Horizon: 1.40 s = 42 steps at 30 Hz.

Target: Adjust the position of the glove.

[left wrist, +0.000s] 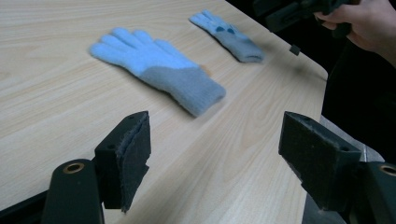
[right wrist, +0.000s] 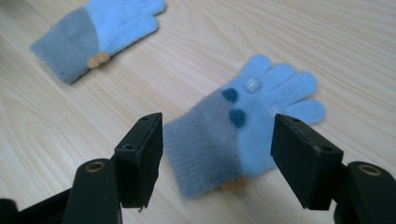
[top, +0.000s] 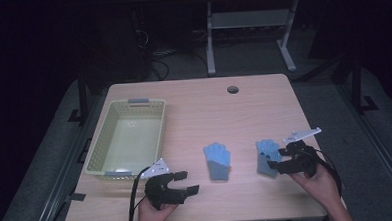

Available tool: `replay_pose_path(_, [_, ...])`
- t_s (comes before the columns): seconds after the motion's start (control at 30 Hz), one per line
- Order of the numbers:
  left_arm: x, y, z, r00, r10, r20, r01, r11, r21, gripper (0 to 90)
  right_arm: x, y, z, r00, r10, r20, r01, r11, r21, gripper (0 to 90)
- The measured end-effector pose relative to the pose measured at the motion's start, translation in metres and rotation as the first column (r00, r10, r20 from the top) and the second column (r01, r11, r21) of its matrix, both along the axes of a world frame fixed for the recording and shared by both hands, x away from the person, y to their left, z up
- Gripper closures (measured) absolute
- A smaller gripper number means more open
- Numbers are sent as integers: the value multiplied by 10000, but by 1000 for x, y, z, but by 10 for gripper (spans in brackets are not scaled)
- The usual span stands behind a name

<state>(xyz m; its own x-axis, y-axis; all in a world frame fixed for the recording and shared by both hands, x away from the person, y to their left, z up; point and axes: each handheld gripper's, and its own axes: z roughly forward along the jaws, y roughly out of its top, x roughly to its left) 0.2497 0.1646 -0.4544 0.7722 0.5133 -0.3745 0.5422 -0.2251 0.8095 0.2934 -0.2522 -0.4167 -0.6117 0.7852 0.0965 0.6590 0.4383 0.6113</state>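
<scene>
Blue knit gloves, two, flat on wooden tabletop (top: 244, 118): right glove (top: 267, 157) just ahead of right claw (top: 279, 163), jaws wide, nothing held; left glove (top: 217, 161) apart. Left claw (top: 186, 183) open, empty. Advice: straddle cuff squarely, pinch low. Basket (top: 98, 152) at left.

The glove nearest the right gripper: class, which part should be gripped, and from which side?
Grip the grey cuff of the glove, coming from the person's side. It lies flat with the cuff end toward the right gripper, whose open fingers already stand either side of it; the cuff looks thicker and firmer than the splayed finger ends.
</scene>
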Motion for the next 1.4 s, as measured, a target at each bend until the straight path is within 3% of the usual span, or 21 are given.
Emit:
replay_pose_path(0.27, [0,0,0,10000,-26,-32,25,9999,-139,251,21,5,-4,9984,-13,-562,0,9997,-224,370])
replay_pose_path(0.47, [0,0,0,10000,71,-39,-71,9997,-224,250,38,7,-5,9930,-11,-1181,-34,9993,-380,462])
replay_pose_path(0.67, [-1,1,1,9999,101,15,-100,9996,-261,250,49,14,-13,9858,-77,-1679,-126,9927,-1198,504])
replay_pose_path(0.77, [0,2,0,9998,119,-128,-123,9996,-248,250,53,18,-19,9799,-162,-1987,-172,9861,-1653,558])
replay_pose_path(0.83, [-1,1,1,10000,84,-23,-85,9996,-253,250,55,21,-24,9754,-223,-2193,-247,9775,-2093,581])
replay_pose_path(1.07, [-2,-2,0,10000,44,-71,-45,9998,-171,251,57,23,-25,9724,-389,-2299,-158,9727,-2315,660])
replay_pose_path(1.27, [-3,-3,0,10000,4,90,-3,9999,-141,251,56,25,-25,9756,-338,-2167,-211,9691,-2459,728])
replay_pose_path(1.4, [-3,-3,-1,10000,14,16,-14,9998,-177,251,59,23,-25,9739,-329,-2245,-209,9722,-2333,783])
